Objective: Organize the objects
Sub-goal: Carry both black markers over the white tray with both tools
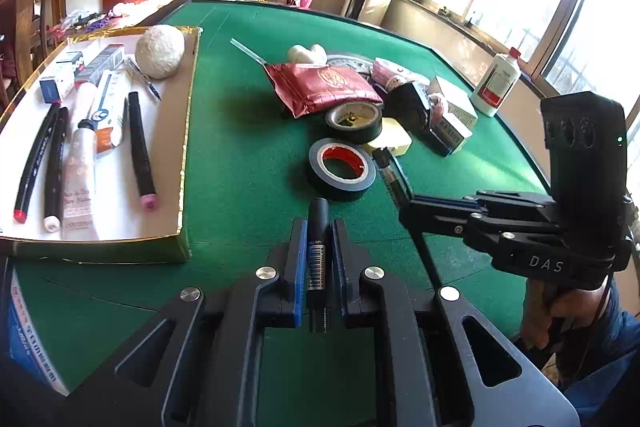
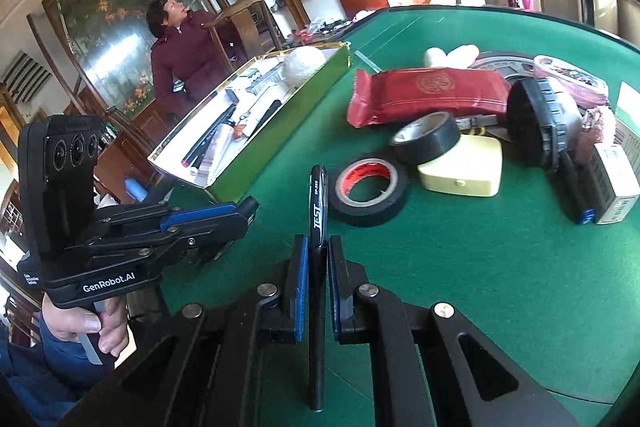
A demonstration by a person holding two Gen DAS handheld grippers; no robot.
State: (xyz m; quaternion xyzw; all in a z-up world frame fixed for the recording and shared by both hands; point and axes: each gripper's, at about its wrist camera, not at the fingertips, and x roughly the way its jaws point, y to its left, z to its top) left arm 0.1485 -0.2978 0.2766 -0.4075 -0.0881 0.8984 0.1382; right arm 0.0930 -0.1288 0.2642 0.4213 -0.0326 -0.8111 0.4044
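Two grippers were seen over a green table (image 1: 248,115), each clamped on something slim. Largest on the felt, a shallow box (image 1: 188,99) with a gold rim was stationed at the left, and it was already lined with markers (image 1: 140,143), tubes and small cartons, a pale ball (image 1: 160,51) tucked in its far corner. Right of it, well apart, a loose heap was spread: a red foil pouch (image 1: 320,87), a white bottle (image 1: 496,83) at the far edge, small boxes, a cream case (image 2: 464,167). Two rolls of black tape were picked out, one with a red core (image 1: 342,169) flat on the felt, the other (image 1: 354,121) propped on the cream case. Nearest the camera, the left gripper (image 1: 318,247) was pinched onto a black marker (image 1: 318,259) with a barcode label, lifted clear of the felt. The right gripper (image 2: 318,259) was pressed tight on a thin black pen (image 2: 318,227), pointed toward the tape.
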